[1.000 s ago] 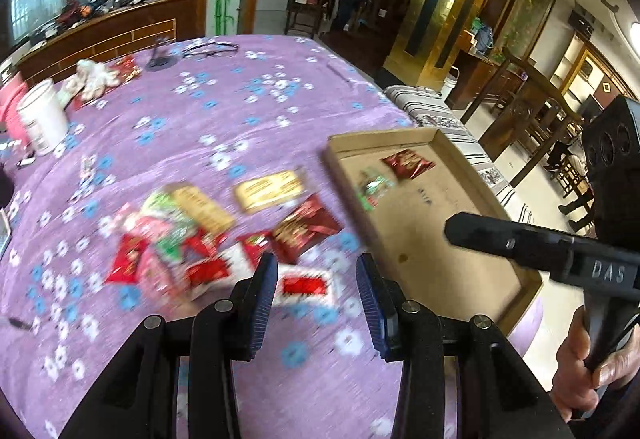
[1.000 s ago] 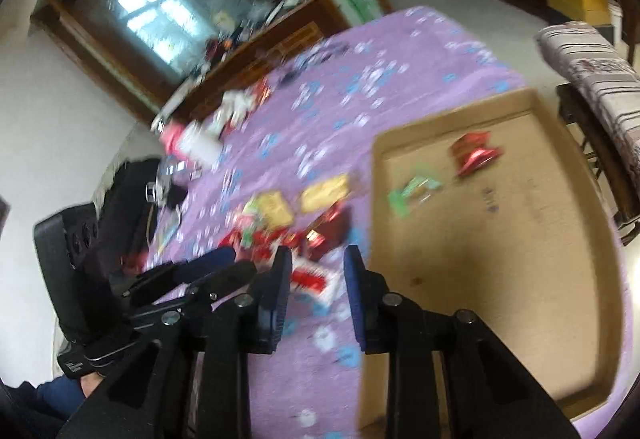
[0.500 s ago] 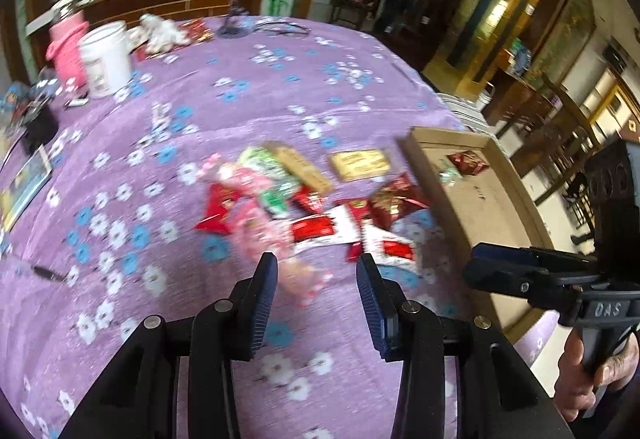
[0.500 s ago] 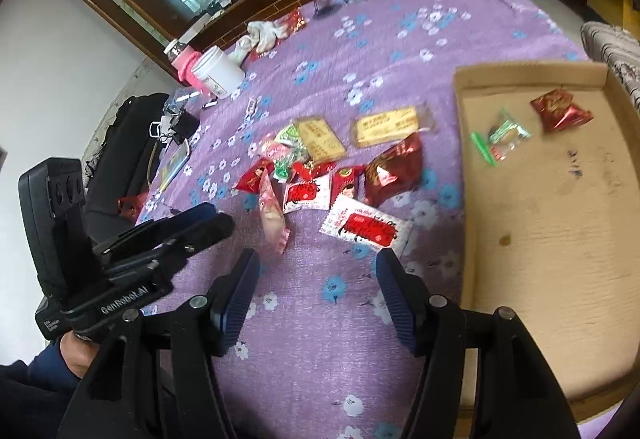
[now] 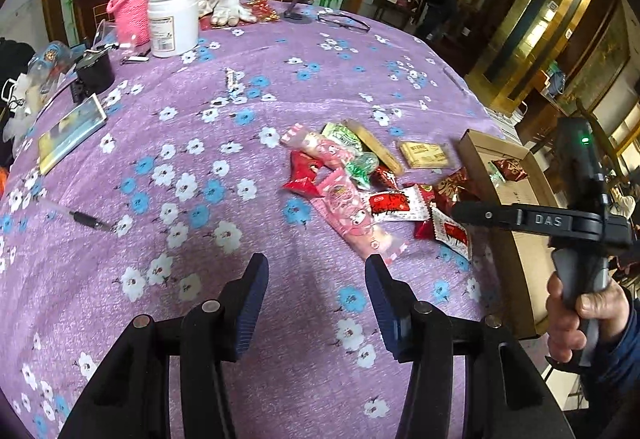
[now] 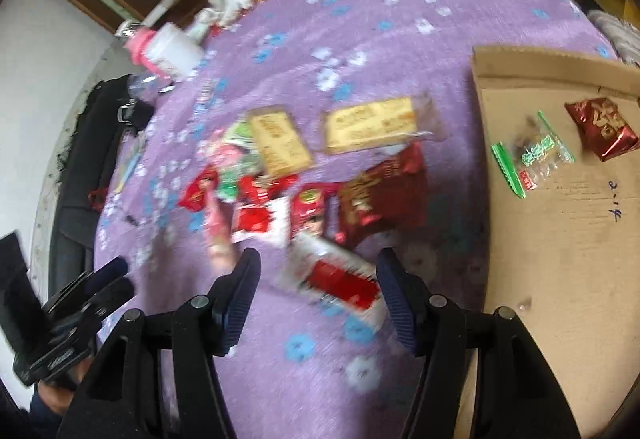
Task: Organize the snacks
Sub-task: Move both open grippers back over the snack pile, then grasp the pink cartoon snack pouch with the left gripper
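- Round table under a purple floral cloth (image 5: 224, 143); the cloth curves away at the far and right rims. Wide bare stretch of cloth ahead of the left gripper (image 5: 314, 299), nothing on it but printed flowers.
- Snack pile (image 5: 360, 183) sits mid-table, right of centre in the left wrist view. Flat foil and plastic sachets, red, pink, green, some overlapping; two tan rectangular bars at the far side.
- Cardboard tray (image 6: 560, 279) lies at the right table edge, low walls, matte brown floor mostly bare. In it: a green-and-clear packet (image 6: 528, 159) and a dark red foil packet (image 6: 602, 127), near the far wall and apart from each other.
- Left gripper: jaws apart, have just been opening, nothing between them. Tilted down at the cloth, short of the long pink packet (image 5: 352, 215).
- Right gripper (image 6: 318, 297): jaws apart, have just been opening. A red-and-white sachet (image 6: 340, 275) shows between the fingers, blurred; the pads are not on it. It also points steeply down, near the tray's left wall.
- A hand (image 5: 576, 315) in a dark sleeve grips the right gripper's handle.
- Far left edge is cluttered: white jar (image 5: 174, 21), pink knitted holder (image 5: 132, 9), white gloves (image 5: 228, 5), a pen (image 5: 86, 217) nearer.
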The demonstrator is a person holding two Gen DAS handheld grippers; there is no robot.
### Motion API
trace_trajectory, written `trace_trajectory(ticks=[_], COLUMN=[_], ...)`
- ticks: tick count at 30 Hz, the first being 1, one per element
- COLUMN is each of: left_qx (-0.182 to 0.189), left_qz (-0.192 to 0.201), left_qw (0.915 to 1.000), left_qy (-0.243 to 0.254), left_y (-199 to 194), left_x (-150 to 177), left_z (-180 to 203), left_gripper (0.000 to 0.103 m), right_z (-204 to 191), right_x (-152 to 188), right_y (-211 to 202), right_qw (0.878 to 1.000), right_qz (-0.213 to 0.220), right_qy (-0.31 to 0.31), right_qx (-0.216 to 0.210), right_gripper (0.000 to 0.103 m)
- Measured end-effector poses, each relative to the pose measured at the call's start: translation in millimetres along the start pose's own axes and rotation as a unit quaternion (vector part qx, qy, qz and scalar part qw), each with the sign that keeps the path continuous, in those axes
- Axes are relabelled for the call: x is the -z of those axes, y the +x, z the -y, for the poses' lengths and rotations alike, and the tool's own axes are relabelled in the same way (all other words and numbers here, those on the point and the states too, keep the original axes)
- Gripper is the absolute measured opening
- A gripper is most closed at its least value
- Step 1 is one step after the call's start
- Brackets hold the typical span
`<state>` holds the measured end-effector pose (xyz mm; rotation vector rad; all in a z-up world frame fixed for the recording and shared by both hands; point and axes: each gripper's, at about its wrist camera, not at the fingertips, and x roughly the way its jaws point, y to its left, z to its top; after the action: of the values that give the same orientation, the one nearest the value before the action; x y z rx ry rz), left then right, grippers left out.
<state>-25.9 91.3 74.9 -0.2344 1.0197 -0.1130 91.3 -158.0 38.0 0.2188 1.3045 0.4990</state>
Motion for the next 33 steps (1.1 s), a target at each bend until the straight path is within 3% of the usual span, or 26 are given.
trace_trajectory(ticks=[3, 5, 6, 10, 15, 17, 19, 24, 27, 30, 33], left_qx=[-0.004, -0.004, -0.004, -0.001, 0.005, 0.005, 0.006, 0.003, 0.001, 0.001, 0.005], left_qz=[0.000, -0.001, -0.001, -0.005, -0.010, -0.009, -0.009, -0.003, -0.005, -0.004, -0.009], left_qw=[1.0000, 1.0000, 1.0000, 0.9999, 0.9999, 0.9999, 0.9999, 1.0000, 0.9998, 0.9999, 0.9999], left_qy=[-0.004, -0.008, -0.009, -0.009, 0.007, 0.011, 0.010, -0.007, -0.017, -0.015, -0.012], left_y=[-1, 0, 0, 3, 8, 7, 7, 3, 3, 2, 6], left_x=[1, 0, -1, -2, -2, -2, -2, -1, 1, 2, 2], left_z=[-2, -2, -3, 0, 13, 15, 15, 3, -3, -2, 1], left_gripper=[0.053, 0.053, 0.053, 0.053, 0.053, 0.053, 0.053, 0.053, 0.053, 0.053, 0.053], right_z=[-6, -16, -21, -33, -24, -24, -26, -48, -49, -25, -24], right_x=[8, 21, 25, 27, -3, -7, -3, 35, 40, 27, 21], right_y=[1, 4, 4, -9, -2, 6, 18, 12, 2, -11, -13], right_qw=[1.000, 0.997, 0.996, 0.996, 0.994, 0.994, 0.994, 0.986, 0.985, 0.994, 0.995], right_qz=[-0.013, -0.046, -0.056, -0.025, -0.010, -0.018, -0.036, -0.081, -0.070, -0.047, -0.038], right_qy=[-0.007, -0.012, -0.020, -0.085, -0.104, -0.111, -0.107, -0.139, -0.155, -0.102, -0.093], right_qx=[-0.004, -0.064, -0.071, -0.027, 0.021, 0.003, 0.012, -0.032, -0.014, 0.002, 0.002], right_gripper=[0.060, 0.060, 0.060, 0.060, 0.060, 0.060, 0.060, 0.060, 0.060, 0.060, 0.060])
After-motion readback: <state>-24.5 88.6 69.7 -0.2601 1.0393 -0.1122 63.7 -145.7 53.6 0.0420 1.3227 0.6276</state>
